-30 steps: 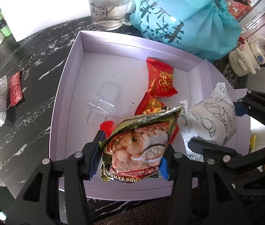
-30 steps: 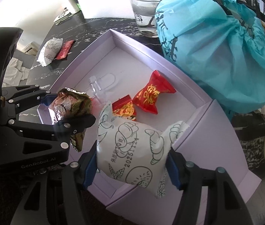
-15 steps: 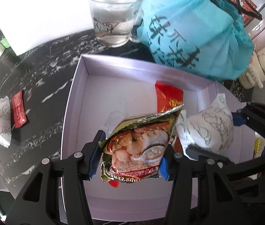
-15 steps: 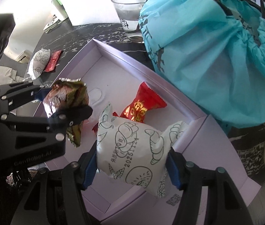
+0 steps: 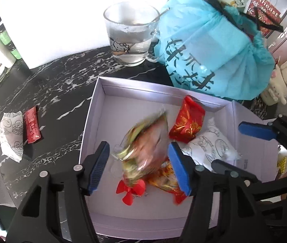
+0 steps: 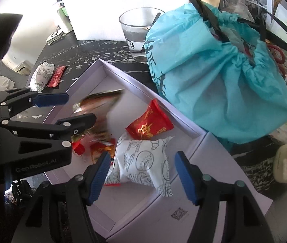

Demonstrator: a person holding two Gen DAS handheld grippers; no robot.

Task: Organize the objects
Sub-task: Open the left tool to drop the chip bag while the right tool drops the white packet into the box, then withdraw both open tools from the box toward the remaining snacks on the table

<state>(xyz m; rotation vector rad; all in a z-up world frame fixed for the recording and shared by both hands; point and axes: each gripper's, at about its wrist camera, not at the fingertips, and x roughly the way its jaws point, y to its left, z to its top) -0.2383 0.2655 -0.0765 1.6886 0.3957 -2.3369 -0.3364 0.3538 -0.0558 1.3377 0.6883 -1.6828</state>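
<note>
Snack packets look light, crinkly and slippery; I'd pinch their sealed edges. Both my tools gape wide, holding nothing.

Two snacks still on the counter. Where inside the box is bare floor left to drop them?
Free: the box floor along its left wall and far-left corner, up to the back wall. Crowded: the middle and right, where the foil packet, red packet and white packet pile together. A near strip by the front wall is bare too.

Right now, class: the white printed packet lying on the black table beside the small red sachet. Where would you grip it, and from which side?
Grip the white printed packet across its narrow middle, coming from above: it lies flat, crimped ends front and back, the red sachet alongside.
</note>
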